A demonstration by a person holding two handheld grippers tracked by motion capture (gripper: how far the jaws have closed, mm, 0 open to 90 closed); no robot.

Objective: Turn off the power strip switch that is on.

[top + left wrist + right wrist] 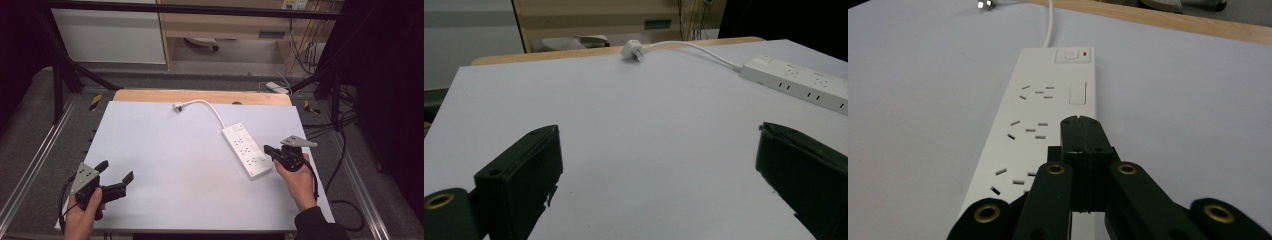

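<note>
Hovering: right claw (1079, 120) closed | power strip (1040, 115) directly beneath

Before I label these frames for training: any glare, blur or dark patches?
High view: even light on the table, dark surroundings, no glare. Left gripper view: jaws soft, power strip and plug slightly soft. Right gripper view: right gripper sharp, strip's sockets readable.
</note>
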